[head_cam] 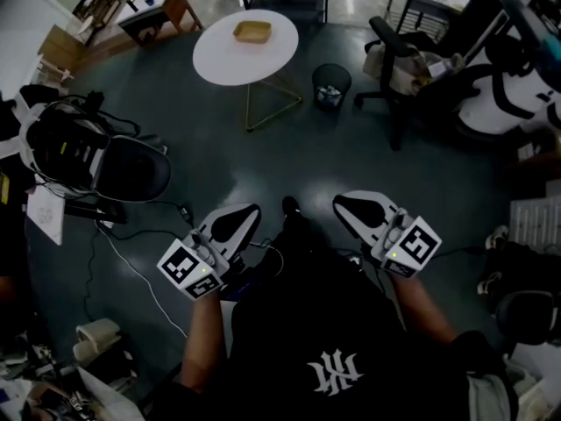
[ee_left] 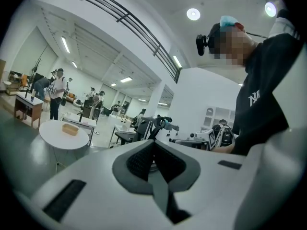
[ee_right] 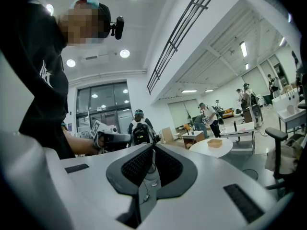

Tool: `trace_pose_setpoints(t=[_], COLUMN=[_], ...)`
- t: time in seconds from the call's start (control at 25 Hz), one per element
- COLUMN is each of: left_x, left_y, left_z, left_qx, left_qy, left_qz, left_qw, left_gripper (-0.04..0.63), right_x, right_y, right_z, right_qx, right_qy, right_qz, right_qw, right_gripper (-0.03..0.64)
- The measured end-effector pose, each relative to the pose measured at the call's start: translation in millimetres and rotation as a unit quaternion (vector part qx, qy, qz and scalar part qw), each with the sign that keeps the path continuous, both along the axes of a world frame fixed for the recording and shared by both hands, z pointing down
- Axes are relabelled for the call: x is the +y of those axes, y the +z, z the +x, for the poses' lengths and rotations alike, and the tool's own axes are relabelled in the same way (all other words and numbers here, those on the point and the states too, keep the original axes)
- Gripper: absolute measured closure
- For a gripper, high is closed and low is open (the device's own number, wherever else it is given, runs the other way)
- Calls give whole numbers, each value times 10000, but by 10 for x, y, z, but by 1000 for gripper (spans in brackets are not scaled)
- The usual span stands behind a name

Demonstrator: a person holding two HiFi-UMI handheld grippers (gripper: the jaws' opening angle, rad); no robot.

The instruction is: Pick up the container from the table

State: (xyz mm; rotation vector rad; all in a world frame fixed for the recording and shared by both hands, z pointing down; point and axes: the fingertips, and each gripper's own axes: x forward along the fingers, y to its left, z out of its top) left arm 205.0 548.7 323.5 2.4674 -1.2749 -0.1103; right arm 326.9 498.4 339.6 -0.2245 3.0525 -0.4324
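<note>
Nothing is done yet. The shallow tan rectangular container (head_cam: 252, 32) sits on the far round white table (head_cam: 217, 64). The left gripper (head_cam: 245, 214) and right gripper (head_cam: 350, 204) are near the person, both clenched and empty, so the whole approach remains.

Ahead of you the floor (head_cam: 263, 160) lies open right up to the round counter (head_cam: 219, 60), and there is bare top on every side of the container (head_cam: 252, 32). A black bin (head_cam: 331, 84) stands just right of the counter's legs, with an office chair (head_cam: 399, 68) beyond it. On your left, a dark seat (head_cam: 131, 169) and loose cables (head_cam: 131, 268) crowd the floor.
</note>
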Motion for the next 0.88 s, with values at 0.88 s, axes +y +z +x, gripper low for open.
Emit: trace_pose_setpoints(t=[0.88], left_x=[-1754], left_y=[169], left_z=[-1541], left_qx=[802], left_qy=[-28], left_qz=[-7], left_qw=[9968], left_gripper=[592], right_x=[-1679], right_y=[42], right_z=[-1508], right_qx=[937], right_qy=[-12], right_qz=[-142], right_qw=[9955], right_gripper=[575])
